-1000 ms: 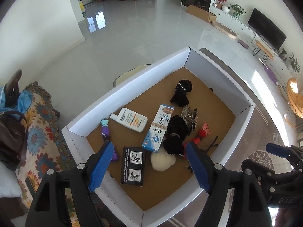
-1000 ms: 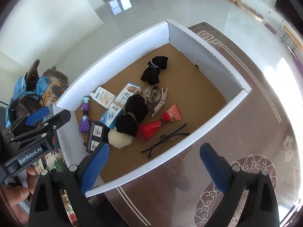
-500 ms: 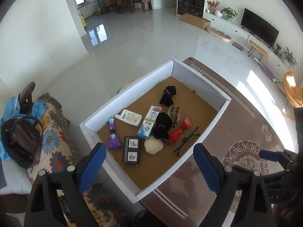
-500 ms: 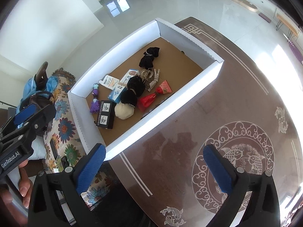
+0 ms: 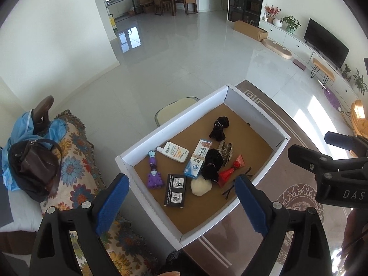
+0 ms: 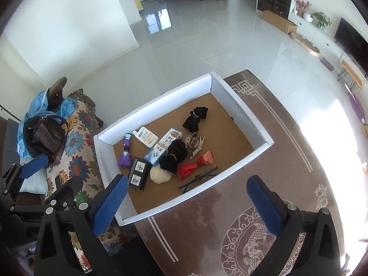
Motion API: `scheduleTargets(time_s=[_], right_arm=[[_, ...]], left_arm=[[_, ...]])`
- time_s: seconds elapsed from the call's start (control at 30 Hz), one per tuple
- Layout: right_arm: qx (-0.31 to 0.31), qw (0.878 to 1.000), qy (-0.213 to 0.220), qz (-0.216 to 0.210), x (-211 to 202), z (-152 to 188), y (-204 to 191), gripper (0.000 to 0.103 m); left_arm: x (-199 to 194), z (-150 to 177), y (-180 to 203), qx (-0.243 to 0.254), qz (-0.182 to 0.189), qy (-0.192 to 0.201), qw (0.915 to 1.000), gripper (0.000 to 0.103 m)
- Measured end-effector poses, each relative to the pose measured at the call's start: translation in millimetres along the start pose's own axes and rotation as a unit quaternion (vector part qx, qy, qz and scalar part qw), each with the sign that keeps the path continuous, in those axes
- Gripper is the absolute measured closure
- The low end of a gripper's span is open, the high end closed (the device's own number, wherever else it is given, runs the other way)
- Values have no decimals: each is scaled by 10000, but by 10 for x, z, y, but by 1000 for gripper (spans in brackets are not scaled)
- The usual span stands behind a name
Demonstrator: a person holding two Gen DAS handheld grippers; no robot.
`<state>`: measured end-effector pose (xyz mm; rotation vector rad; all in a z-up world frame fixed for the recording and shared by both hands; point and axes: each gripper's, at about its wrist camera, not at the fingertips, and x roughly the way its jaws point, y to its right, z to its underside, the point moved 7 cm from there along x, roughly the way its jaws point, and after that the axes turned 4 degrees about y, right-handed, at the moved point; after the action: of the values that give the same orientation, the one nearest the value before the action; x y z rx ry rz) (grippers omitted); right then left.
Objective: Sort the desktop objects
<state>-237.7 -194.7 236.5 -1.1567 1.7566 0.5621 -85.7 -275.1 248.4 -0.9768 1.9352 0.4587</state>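
A white-walled cardboard tray (image 5: 254, 101) (image 6: 239, 102) sits on a brown patterned table (image 6: 264, 184). Inside lie a purple toy (image 5: 153, 174), a white tube (image 5: 176, 152), a blue-white box (image 5: 197, 161), a black box (image 5: 174, 189), black pouches (image 5: 212, 163), a cream puff (image 5: 200, 186), red packets (image 5: 226, 173), a metal clip (image 5: 226, 149) and black glasses (image 6: 197, 179). My left gripper (image 5: 181, 204) hangs open high above the tray's near corner, holding nothing. My right gripper (image 6: 187, 203) is open above the table edge beside the tray, also with nothing between its fingers.
A sofa with a floral throw (image 5: 76, 156) stands left of the table, carrying a brown handbag (image 5: 34, 161) and blue cloth (image 6: 36, 105). A chair seat (image 5: 172, 110) shows behind the tray. Glossy white floor stretches beyond, with a TV (image 5: 326, 39) on the right wall.
Both grippers have risen well above the tray, so tray and objects look smaller and more of the room shows. Both jaws stand slightly wider than before.
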Motion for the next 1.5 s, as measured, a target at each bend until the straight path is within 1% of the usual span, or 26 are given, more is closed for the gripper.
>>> scheduleTargets(time_s=[0.07, 0.17, 0.3, 0.43, 0.63, 1.13, 1.5], right_arm=[[-93, 9999, 67, -21, 23, -99, -68, 0], [-189, 9998, 60, -89, 75, -175, -151, 0], [-350, 9993, 1, -118, 133, -187, -209, 0], [-481, 9988, -95, -95, 185, -178, -219, 0], [-519, 9984, -225, -89, 257, -134, -206, 0], [-590, 9980, -190, -77, 239, -150, -319, 0], [-590, 9980, -225, -90, 234, -121, -279, 0]], left_arm=[[-9, -42, -85, -179, -36, 51, 9998, 9], [16, -50, -155, -386, 16, 5, 9993, 9], [86, 26, -186, -701, 184, -206, 9972, 9], [131, 112, -202, -875, 189, -315, 9955, 9], [150, 151, -208, -926, 229, -368, 9948, 9], [186, 103, -348, -983, 101, -332, 9946, 9], [206, 124, -324, -980, 117, -396, 9943, 9]])
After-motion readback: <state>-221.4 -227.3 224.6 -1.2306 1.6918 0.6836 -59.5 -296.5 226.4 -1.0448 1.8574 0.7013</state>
